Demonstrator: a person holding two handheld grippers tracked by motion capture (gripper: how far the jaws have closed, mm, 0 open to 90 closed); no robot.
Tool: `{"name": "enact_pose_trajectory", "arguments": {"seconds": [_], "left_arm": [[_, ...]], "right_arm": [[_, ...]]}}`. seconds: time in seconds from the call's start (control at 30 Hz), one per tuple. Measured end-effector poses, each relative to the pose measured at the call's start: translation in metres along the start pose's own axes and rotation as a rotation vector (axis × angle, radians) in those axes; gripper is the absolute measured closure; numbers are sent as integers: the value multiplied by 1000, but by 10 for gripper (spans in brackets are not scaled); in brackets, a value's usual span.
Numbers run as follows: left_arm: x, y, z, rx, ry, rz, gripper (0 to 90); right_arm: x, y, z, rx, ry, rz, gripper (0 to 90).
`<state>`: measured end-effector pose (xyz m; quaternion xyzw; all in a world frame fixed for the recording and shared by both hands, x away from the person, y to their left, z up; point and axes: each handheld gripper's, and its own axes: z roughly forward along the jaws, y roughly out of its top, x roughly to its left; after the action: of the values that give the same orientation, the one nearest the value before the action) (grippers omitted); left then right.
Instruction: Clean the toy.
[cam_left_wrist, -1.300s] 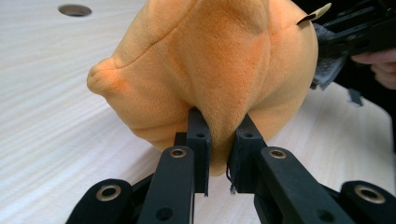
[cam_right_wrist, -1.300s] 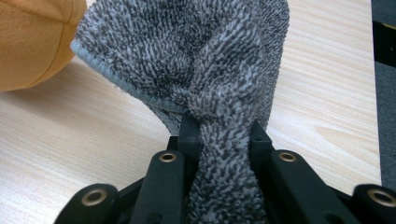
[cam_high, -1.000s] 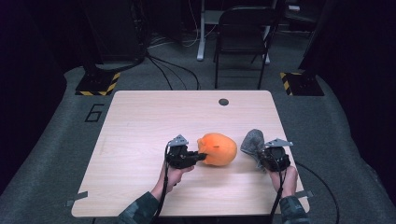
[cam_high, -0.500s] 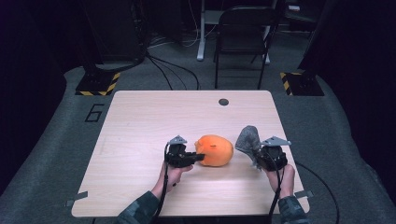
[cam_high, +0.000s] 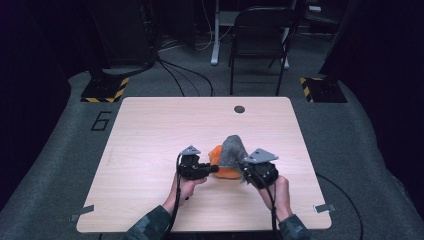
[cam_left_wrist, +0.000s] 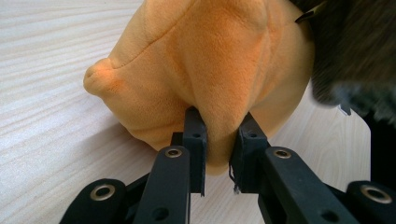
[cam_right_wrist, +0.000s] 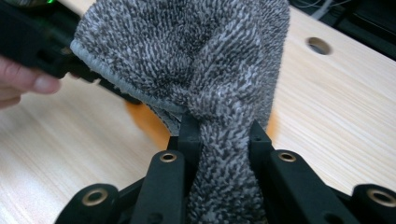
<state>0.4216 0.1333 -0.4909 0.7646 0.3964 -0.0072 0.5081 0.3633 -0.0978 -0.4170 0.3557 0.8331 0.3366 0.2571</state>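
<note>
A fold of the orange plush (cam_left_wrist: 205, 70) is pinched between the clenched fingers of the left gripper (cam_high: 212, 169). The plush lies on the desk (cam_high: 150, 135), just past its middle toward 5 o'clock. A bunched grey cloth (cam_right_wrist: 205, 65) is gripped tight by the fingers of the right gripper (cam_high: 245, 172). In the high view the cloth is held upright, draped against the plush at its 3 o'clock side. A dark round hole (cam_high: 239, 109) is seen near the desk's 12 o'clock edge.
</note>
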Motion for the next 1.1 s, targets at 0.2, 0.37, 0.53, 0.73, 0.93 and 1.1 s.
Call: {"name": "enact_pose_trajectory", "arguments": {"seconds": [0.2,0.37,0.53,0.73,0.93,1.1], "left_arm": [[2,-1,2,2,-8,-2,779],[-1,-2,3,4,-8,4,779],[-1,-1,4,2,-15,8,778],[-2,-1,4,2,-17,14,778],[-1,-1,3,-2,-16,10,778],[1,-1,1,-9,-11,1,778]], "right_arm": [[7,-5,15,34,-22,-41,749],[-4,-13,13,41,-28,-18,749],[-24,-25,16,63,-35,38,749],[-44,-41,28,117,-60,111,749],[-57,-50,37,168,-76,161,750],[-50,-33,10,70,-81,136,750]]}}
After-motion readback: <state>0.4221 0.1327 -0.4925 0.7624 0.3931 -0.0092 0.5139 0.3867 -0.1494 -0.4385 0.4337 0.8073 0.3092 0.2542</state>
